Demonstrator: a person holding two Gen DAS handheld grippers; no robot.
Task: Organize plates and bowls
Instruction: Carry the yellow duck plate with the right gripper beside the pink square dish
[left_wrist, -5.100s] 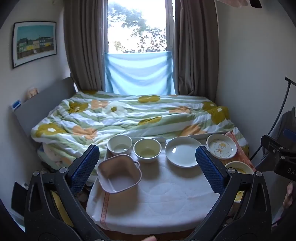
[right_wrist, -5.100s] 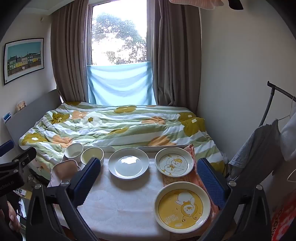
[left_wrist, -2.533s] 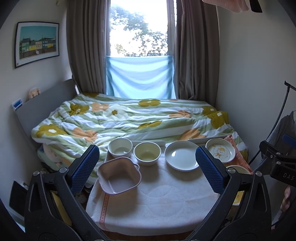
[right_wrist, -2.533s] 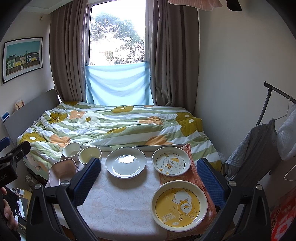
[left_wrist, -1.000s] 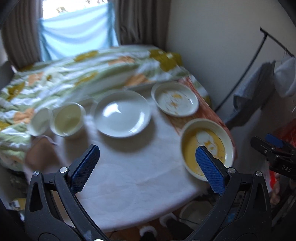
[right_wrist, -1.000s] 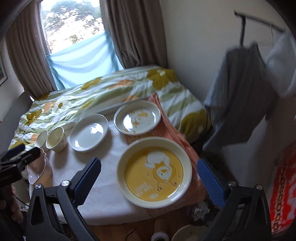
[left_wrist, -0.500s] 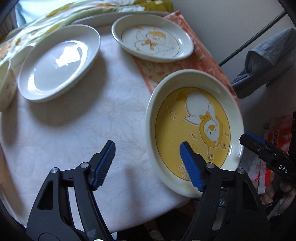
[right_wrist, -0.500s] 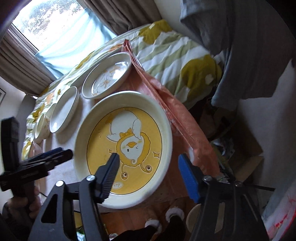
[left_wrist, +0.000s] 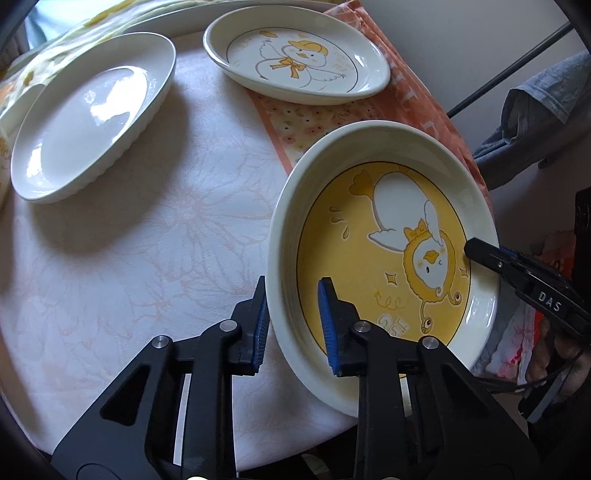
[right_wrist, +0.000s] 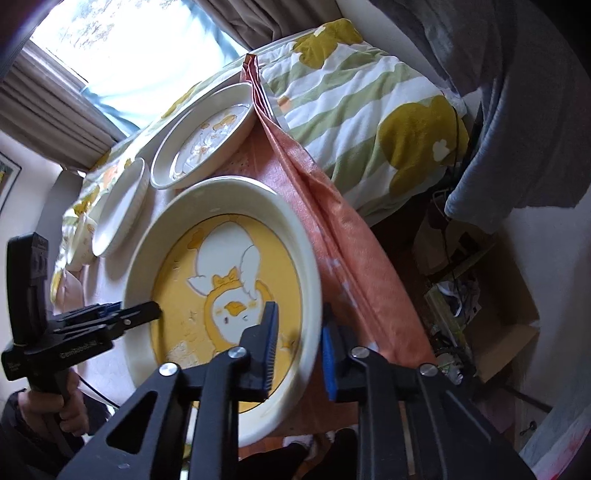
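A cream plate with a yellow duck floor (left_wrist: 388, 229) (right_wrist: 221, 266) lies at the table's near right corner, partly on an orange cloth (left_wrist: 303, 125). My left gripper (left_wrist: 293, 321) straddles its left rim, one blue pad outside and one inside. The jaws are closing and the pads sit against the rim. My right gripper (right_wrist: 299, 350) holds the opposite rim the same way, its jaws also closing. Each gripper shows in the other's view: the right gripper (left_wrist: 471, 251), the left gripper (right_wrist: 136, 310).
A white plate with a duck drawing (left_wrist: 295, 59) and a plain white plate (left_wrist: 88, 110) lie behind on the white tablecloth (left_wrist: 147, 240). A bowl (right_wrist: 79, 240) is at the far left. A striped duvet (right_wrist: 369, 110), grey clothes (right_wrist: 517, 110) and floor clutter lie beyond the table's right edge.
Both grippers came down from above the table to the yellow duck plate. Their jaws went from wide open to narrowly closed over its left and right rims.
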